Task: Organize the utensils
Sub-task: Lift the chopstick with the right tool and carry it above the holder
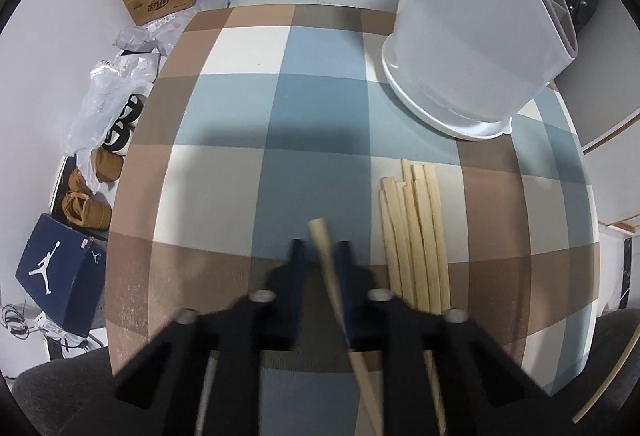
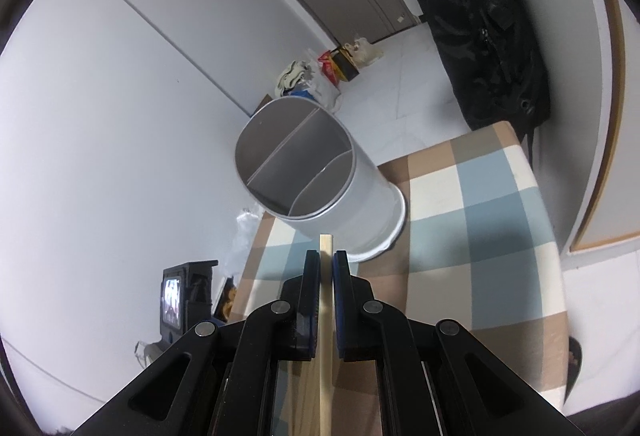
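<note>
Left wrist view: your left gripper (image 1: 320,256) clenches one chopstick (image 1: 326,256) above the checked cloth (image 1: 224,108), the loose chopstick pile (image 1: 414,232) just right.

Right wrist view: your right gripper (image 2: 326,268) grasps another chopstick (image 2: 325,300), aimed at the divided holder (image 2: 316,180) ahead. Next, I judge, tip it into a compartment.

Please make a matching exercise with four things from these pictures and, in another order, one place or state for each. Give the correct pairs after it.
Things:
1. left gripper
2. white holder
3. chopstick pile
4. blue shoebox

Places or states:
A. on the floor beside the table
B. loose on the checked cloth
C. empty, divided into compartments
D. shut on one chopstick

Pairs: 1-D, 2-C, 3-B, 4-A
</note>
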### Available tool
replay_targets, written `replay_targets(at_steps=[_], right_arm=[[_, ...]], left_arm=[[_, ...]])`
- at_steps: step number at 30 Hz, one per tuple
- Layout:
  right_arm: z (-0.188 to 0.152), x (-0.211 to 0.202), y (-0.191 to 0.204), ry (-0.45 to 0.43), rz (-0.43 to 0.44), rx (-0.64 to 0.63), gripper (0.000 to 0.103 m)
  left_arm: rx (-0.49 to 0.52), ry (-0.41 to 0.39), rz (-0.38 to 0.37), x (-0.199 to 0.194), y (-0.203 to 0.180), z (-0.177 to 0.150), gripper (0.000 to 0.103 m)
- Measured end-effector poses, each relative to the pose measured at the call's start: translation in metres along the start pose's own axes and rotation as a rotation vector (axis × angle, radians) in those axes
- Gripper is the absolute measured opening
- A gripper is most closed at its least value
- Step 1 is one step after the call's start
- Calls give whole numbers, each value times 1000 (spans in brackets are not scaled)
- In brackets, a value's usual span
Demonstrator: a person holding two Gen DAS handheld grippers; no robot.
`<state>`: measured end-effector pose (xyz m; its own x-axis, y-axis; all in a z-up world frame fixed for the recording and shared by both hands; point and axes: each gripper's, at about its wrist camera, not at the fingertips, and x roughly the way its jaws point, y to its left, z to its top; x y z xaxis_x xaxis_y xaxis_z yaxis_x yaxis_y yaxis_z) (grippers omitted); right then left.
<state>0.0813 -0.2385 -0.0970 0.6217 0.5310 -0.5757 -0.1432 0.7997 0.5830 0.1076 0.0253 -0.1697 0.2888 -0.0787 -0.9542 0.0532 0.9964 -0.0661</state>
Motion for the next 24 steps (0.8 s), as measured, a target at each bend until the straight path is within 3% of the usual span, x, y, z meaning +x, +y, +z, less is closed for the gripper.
replay_targets(at_steps=[3, 8, 17, 24], right_arm=[[2, -4, -3, -9, 4, 4, 6], [9, -12, -2, -36, 9, -1, 6], [19, -25, 18, -105, 39, -68, 6], [28, -27, 38, -142, 69, -108, 6]], left_arm=[[-28, 6, -36, 0, 4, 5, 2], [-53, -71, -60, -19, 5, 12, 2], [-32, -301, -122, -87, -5, 26, 2], [53, -436, -167, -131, -11, 33, 2]])
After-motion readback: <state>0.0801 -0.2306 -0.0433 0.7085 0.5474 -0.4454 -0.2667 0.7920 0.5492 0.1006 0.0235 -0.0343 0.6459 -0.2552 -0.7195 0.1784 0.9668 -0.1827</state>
